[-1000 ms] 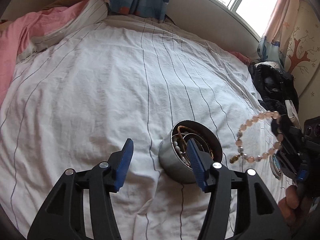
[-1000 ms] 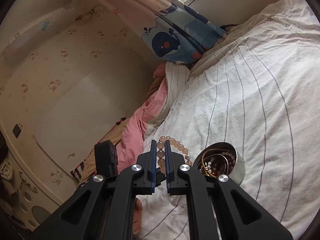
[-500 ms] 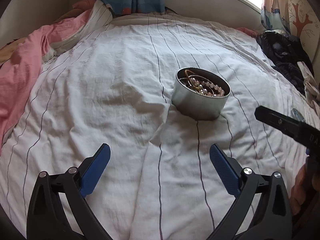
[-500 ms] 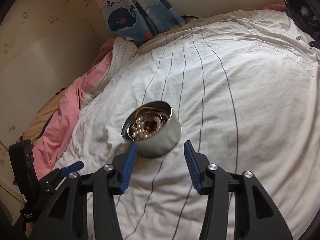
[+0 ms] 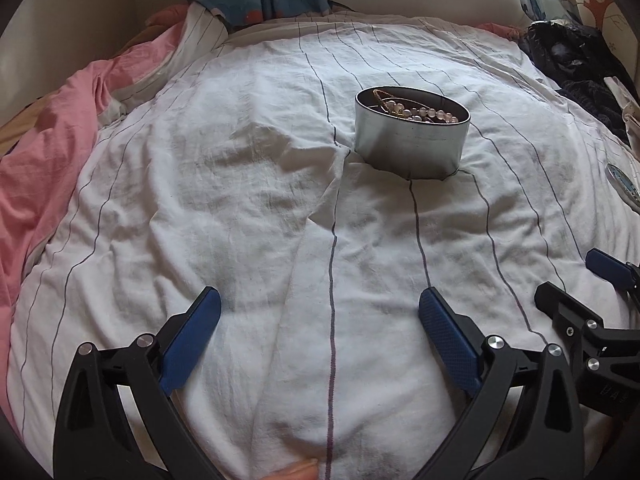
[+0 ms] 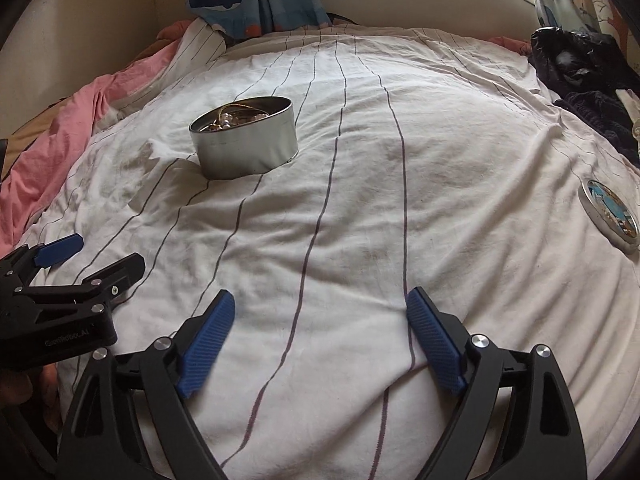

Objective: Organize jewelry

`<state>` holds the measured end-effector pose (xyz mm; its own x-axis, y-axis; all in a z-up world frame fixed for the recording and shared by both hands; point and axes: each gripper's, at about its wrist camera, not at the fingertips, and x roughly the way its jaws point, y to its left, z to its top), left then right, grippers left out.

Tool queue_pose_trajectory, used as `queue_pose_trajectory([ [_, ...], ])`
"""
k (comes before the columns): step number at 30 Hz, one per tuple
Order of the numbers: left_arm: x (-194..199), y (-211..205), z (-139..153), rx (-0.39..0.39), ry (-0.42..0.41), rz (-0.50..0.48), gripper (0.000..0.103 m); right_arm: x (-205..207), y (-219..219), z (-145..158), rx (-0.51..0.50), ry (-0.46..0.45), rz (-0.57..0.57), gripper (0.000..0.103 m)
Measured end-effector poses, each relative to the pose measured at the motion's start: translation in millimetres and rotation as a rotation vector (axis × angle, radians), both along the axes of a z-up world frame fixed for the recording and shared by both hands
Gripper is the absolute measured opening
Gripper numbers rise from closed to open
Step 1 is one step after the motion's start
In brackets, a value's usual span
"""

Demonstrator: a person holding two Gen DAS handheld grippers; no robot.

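Brushed matt metal tin, glossy beads, creased striped cotton sheet, ribbed blue jaws

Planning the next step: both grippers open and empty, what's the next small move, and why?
Probably move the right gripper toward the lid lying on the sheet to its right. The tin stands uncovered with the bracelet inside.

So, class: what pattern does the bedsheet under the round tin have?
White with thin dark stripes, on the bedsheet beneath the tin; the right wrist view shows it best.
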<state>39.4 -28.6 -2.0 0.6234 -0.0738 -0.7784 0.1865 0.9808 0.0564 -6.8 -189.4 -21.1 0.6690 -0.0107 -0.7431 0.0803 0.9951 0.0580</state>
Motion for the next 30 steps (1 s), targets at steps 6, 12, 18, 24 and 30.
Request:
queue_pose_trajectory([
  [6,1.9,-1.4,-0.5,0.003,0.007,0.006,0.096,1.9,-0.9,-1.6,-0.010,0.015,-0.028,0.091],
  [12,7.8,5.0,-5.7,-0.041,0.041,0.008,0.096,5.6,-1.7,-4.5,-0.017,0.040,-0.043,0.095],
  [18,6.4,9.8,-7.0,-0.069,0.035,0.015,0.096,1.2,-0.3,-3.3,-0.022,0.029,-0.042,0.095],
  [24,6.4,9.4,-6.6,-0.068,0.035,0.015,0.096,-5.8,-0.9,-2.9,-0.010,0.010,-0.041,0.095],
  [30,6.6,8.9,-7.5,-0.063,0.038,0.016,0.096,-6.2,-2.9,-2.3,0.008,0.014,-0.034,0.095],
])
